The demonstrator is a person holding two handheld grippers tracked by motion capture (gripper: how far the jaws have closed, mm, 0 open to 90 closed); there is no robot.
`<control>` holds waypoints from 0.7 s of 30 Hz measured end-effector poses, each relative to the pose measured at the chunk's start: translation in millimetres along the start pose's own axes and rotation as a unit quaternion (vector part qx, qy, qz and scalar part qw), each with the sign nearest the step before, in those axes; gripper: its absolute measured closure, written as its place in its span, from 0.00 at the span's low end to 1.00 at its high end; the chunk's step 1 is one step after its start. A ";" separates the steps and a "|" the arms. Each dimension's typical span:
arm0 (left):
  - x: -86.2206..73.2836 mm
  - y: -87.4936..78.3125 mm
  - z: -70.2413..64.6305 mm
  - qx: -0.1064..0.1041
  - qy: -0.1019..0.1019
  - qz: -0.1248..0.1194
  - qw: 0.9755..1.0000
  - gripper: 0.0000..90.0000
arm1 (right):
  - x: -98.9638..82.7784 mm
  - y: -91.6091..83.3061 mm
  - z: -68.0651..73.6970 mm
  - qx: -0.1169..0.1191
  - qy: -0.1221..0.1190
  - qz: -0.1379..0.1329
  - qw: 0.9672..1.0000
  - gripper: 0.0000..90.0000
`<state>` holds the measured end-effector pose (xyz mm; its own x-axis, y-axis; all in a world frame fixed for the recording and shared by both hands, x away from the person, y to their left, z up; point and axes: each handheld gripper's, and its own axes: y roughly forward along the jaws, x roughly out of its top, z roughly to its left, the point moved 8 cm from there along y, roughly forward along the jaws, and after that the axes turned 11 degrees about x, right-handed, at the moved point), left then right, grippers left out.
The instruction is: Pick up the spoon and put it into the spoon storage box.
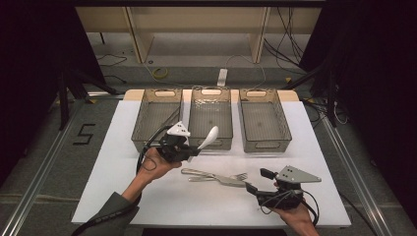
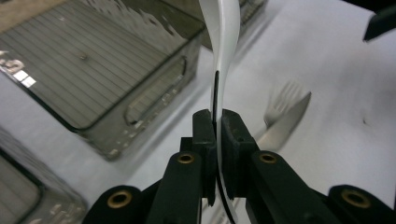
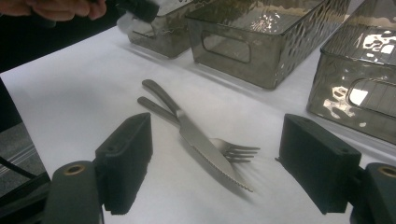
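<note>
Left gripper (image 1: 194, 150): clamped tight on the handle of a white spoon (image 1: 210, 135), pads pressed against both flat sides, bowl pointing up and away toward the bins. Spoon lifted clear of the white table (image 1: 113, 147), hovering just in front of the near wall of the middle bin (image 1: 211, 118), close to the gap beside the left bin (image 1: 156, 115). Right bin (image 1: 263, 120) well apart from it. Right gripper (image 1: 255, 181): jaws wide apart, nothing between the pads, held low near the table's front right. Just ahead of those jaws, a serrated table knife (image 3: 205, 144) lying across a fork (image 3: 233, 150), knife on top, handles side by side; possibly touching along the handles, though hard to judge from here.
</note>
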<state>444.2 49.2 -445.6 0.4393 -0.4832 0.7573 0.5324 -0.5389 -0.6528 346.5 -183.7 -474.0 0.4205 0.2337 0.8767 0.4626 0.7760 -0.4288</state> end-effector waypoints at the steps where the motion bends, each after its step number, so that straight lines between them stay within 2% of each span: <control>1: 2.9 -0.4 3.6 0.003 -0.004 -0.003 1.000 0.95 | -0.1 -0.1 0.0 0.000 0.000 0.000 1.000 0.29; 9: 21.7 2.8 26.2 0.025 -0.027 -0.011 0.999 0.95 | -0.3 0.5 0.2 0.001 0.000 0.001 1.000 0.29; 11: 23.5 5.3 30.9 0.032 -0.028 -0.006 0.999 0.95 | -0.5 0.4 0.2 0.000 0.001 0.002 1.000 0.29; 14: 27.6 12.3 38.3 0.034 -0.041 -0.002 0.999 0.95 | -0.3 0.0 0.3 0.001 -0.001 0.001 1.000 0.29; 18: 30.3 25.2 47.3 0.046 -0.046 0.004 0.998 0.95 | -0.3 0.2 0.6 0.001 -0.002 0.002 1.000 0.29; 21: 30.7 29.9 54.3 0.056 -0.043 0.007 0.997 0.95 | -0.4 0.1 0.2 0.001 -0.001 0.001 1.000 0.29</control>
<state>513.0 55.7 -440.8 0.5050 -0.4277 0.7497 0.6013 -0.4489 -0.6611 346.2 -183.6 -474.3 0.4208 0.2363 0.8758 0.4599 0.7766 -0.4305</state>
